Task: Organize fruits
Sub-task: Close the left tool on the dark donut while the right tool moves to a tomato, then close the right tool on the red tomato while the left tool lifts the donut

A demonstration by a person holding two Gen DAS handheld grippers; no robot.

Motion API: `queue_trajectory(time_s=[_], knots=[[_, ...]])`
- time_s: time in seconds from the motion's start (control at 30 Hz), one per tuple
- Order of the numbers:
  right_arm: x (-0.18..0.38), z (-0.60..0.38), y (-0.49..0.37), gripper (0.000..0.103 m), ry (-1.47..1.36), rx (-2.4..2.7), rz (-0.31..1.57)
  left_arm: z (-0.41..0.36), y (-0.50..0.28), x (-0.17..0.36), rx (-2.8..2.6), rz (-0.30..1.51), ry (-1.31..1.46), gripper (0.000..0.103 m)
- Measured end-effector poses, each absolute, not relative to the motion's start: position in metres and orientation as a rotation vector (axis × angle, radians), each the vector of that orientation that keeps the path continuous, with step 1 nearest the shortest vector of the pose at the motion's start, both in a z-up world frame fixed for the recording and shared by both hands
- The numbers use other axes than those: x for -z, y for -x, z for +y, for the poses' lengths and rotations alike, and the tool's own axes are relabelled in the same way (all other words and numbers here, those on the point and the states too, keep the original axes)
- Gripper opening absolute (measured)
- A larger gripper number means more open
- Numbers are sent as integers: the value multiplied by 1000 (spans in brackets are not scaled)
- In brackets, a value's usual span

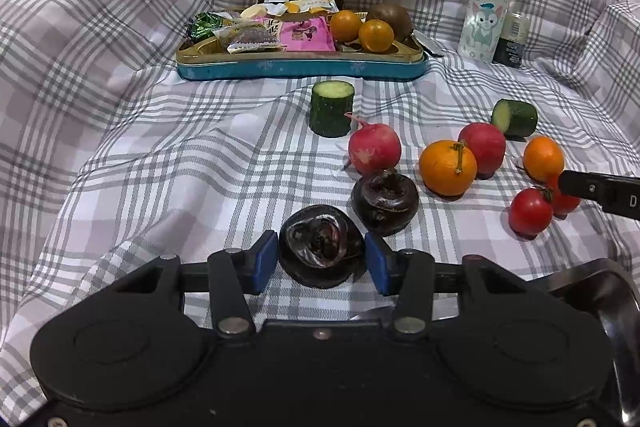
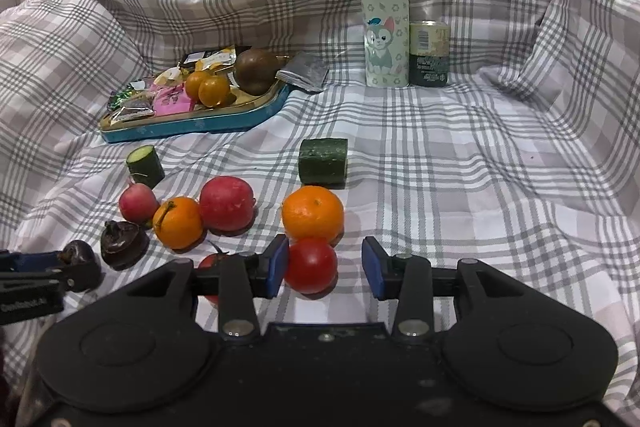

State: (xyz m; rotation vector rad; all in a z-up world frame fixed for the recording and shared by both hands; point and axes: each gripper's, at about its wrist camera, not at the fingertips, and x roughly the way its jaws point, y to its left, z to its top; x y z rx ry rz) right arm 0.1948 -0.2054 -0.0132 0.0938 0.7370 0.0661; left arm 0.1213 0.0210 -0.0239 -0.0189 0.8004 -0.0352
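Loose produce lies on a checked cloth. My left gripper (image 1: 321, 261) is open around a dark water chestnut (image 1: 320, 247), which rests on the cloth with its pads close on either side. A second chestnut (image 1: 385, 201) sits just beyond it. My right gripper (image 2: 325, 269) is open around a red tomato (image 2: 310, 265); the left pad touches it, and a gap shows at the right pad. An orange (image 2: 313, 213) sits right behind that tomato. Another tomato (image 2: 212, 263) is half hidden by the left finger. Nearby lie two radishes (image 1: 374, 149) (image 1: 482, 145), another orange (image 1: 448, 167) and two cucumber pieces (image 1: 332, 109) (image 1: 515, 117).
A blue tin tray (image 1: 304, 69) at the back holds snack packets, two small oranges (image 1: 362, 29) and a kiwi (image 1: 390, 19). A cartoon bottle (image 1: 484, 7) and a dark can (image 1: 510, 41) stand at the back right. Bunched cloth rises on all sides.
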Motion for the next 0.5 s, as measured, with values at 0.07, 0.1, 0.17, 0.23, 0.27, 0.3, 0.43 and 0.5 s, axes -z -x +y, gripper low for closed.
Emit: queue_trajectory(time_s=[0.07, 0.1, 0.17, 0.23, 0.27, 0.3, 0.43, 0.5], knots=[[14, -203, -194, 42, -92, -76, 742, 20, -122, 25, 31, 800, 19, 55], [14, -203, -194, 42, -89, -78, 743, 20, -123, 25, 28, 799, 18, 55], [16, -201, -193, 42, -80, -85, 748, 19, -124, 26, 23, 794, 14, 55], [17, -199, -193, 42, -76, -90, 761, 18, -124, 27, 21, 790, 6, 55], [17, -199, -194, 42, -74, -89, 769, 17, -124, 27, 21, 788, 3, 55], [18, -199, -194, 42, -70, -85, 777, 17, -124, 27, 22, 787, 0, 55], [20, -198, -194, 43, -70, -85, 792, 17, -123, 27, 21, 784, 0, 55], [22, -198, -194, 43, -66, -84, 798, 17, -123, 27, 21, 782, 1, 54]])
